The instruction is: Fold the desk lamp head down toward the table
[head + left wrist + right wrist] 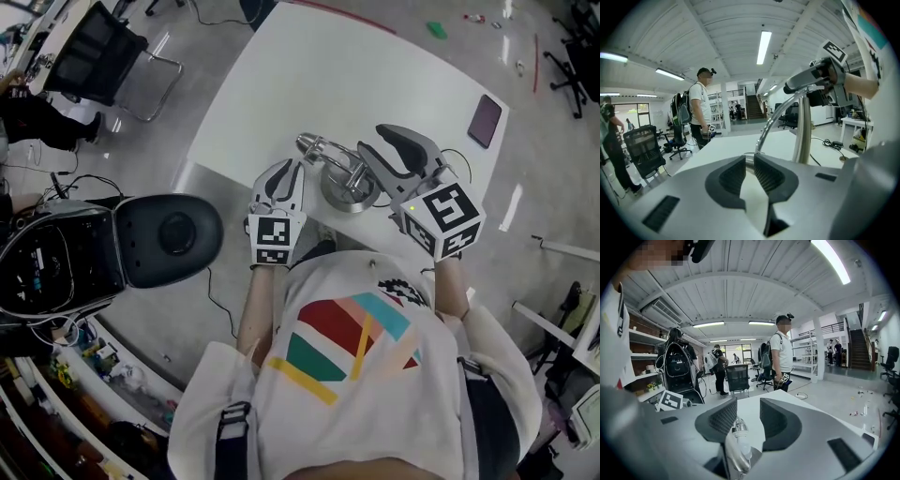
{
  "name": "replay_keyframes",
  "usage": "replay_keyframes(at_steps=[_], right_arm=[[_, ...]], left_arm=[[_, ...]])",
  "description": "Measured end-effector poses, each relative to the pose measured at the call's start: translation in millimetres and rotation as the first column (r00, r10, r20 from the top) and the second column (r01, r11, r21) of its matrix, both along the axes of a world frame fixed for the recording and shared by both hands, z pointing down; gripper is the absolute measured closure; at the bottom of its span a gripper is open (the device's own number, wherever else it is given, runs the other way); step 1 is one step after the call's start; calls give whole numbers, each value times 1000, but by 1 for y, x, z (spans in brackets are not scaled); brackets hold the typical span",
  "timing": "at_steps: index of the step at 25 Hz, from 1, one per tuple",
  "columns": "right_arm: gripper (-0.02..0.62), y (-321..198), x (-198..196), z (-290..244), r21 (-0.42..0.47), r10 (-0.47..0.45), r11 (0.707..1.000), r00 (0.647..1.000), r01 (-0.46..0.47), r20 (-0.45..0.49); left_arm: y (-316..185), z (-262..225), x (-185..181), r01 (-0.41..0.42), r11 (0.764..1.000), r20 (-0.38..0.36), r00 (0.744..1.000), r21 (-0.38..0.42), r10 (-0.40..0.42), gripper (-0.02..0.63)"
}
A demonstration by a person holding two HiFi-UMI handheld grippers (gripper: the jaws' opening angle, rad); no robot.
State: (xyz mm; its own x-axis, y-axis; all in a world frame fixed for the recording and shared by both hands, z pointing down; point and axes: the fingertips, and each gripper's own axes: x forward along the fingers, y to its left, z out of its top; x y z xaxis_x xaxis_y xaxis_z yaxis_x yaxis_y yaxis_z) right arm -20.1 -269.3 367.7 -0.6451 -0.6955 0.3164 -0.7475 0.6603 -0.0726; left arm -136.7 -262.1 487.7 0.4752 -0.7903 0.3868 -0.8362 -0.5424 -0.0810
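Observation:
A silver desk lamp stands on the white table (pixel 375 75), its round base (pixel 349 195) close to the near edge. Its curved arm (pixel 317 148) loops leftward. My left gripper (pixel 289 172) is shut on the low end of that curved arm (pixel 771 124), silver metal showing between the nearly closed pads of the left gripper (pixel 749 164). An upright post (pixel 803 131) rises to my right gripper (pixel 820 77). The right gripper (pixel 747 416) stands open. A silver lamp part (pixel 737 446) with a white section lies between its jaws, against the left pad and apart from the right one.
A purple flat case (pixel 485 120) lies at the table's far right edge. A black chair seat (pixel 169 234) sits left of the table, by a black machine (pixel 47 262). A black cable (pixel 832 143) trails over the table. A person (pixel 701 108) stands beyond the far side.

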Motion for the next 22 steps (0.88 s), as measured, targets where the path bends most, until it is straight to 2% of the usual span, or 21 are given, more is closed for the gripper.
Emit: replay_keyframes(at_steps=[2, 4, 7, 13, 17, 22], right_arm=[[439, 0, 0, -2, 6, -5, 1000, 1000, 5, 4], [439, 0, -3, -6, 22, -18, 1000, 1000, 17, 9], [439, 2, -6, -13, 64, -30, 997, 1000, 30, 1], [439, -1, -11, -32, 135, 0, 991, 1000, -3, 21], [439, -5, -5, -45, 188, 36, 981, 996, -52, 86], [439, -5, 3, -49, 188, 52, 979, 988, -79, 145]], left_arm=[[-7, -13, -7, 33, 999, -47, 998, 9, -33, 509], [-16, -35, -12, 80, 996, -107, 991, 32, -76, 561], [-28, -73, -8, 121, 989, -170, 980, 79, -106, 563], [-33, -149, 8, 121, 977, -298, 952, 173, -65, 563], [-27, -181, 16, 104, 966, -320, 947, 237, -24, 563], [-23, -204, 22, 91, 957, -346, 938, 275, 10, 563]])
